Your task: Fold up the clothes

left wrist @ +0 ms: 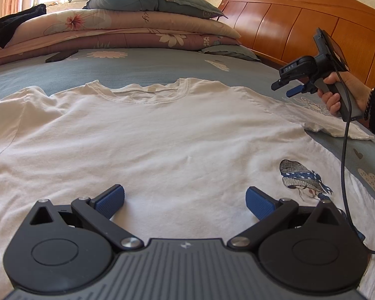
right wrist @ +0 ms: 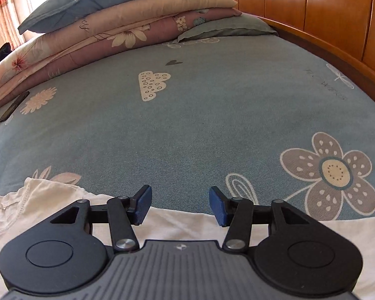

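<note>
A white T-shirt lies flat on the bed, its neckline on the far side and a printed figure in a hat near its right edge. My left gripper hovers open over the shirt's body, with nothing between its blue pads. A hand holds my right gripper above the shirt's right shoulder, near the sleeve. In the right wrist view that gripper stands open and empty over the shirt's shoulder edge, with the neckline to its left.
Folded quilts and pillows are stacked at the far side. A wooden headboard runs along the right. A flat dark object lies on the blue flowered sheet. A black cloth sits far left. A cable hangs from the right gripper.
</note>
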The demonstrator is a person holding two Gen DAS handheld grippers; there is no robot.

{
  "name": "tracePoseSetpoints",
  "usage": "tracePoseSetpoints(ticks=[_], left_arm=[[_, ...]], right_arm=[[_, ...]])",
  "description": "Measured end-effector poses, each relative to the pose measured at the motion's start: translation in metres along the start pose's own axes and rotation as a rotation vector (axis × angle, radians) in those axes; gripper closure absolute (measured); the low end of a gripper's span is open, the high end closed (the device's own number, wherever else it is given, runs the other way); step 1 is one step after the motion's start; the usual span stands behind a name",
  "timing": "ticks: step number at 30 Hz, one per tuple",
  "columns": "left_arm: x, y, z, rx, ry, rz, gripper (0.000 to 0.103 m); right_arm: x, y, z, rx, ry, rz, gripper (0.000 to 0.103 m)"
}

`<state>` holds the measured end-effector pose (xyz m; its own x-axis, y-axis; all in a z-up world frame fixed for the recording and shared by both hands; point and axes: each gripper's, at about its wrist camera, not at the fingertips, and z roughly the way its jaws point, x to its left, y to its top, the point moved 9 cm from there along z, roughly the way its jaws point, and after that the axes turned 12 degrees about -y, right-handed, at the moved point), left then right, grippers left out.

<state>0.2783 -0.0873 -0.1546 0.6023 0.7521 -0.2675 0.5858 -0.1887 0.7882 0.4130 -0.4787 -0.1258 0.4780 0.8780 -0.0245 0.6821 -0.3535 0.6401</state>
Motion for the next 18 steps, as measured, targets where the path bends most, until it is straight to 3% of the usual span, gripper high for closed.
tracePoseSetpoints(ticks=[4,7,10,13,18], left_arm=[[0.000,0.000,0.000,0.000,0.000,0.000,0.001],[0.001,0.000,0.000,0.000,0.000,0.000,0.001],[0.001,0.000,0.000,-0.001,-0.001,-0.001,0.001],[0.001,0.000,-0.001,-0.003,-0.005,-0.006,0.001],[0.002,0.001,-0.001,-0.007,-0.010,-0.011,0.001]], right_arm=[[-0.006,-0.011,-0.004,0.058,-0.042,-0.008,0.047],[0.005,-0.024,0.001,0.131,0.005,0.027,0.042],[0.024,-0.024,0.012,0.080,-0.095,-0.073,0.037],[0.034,-0.012,0.023,0.032,-0.160,-0.091,0.030],[0.031,0.001,0.008,0.034,-0.119,0.031,0.030]])
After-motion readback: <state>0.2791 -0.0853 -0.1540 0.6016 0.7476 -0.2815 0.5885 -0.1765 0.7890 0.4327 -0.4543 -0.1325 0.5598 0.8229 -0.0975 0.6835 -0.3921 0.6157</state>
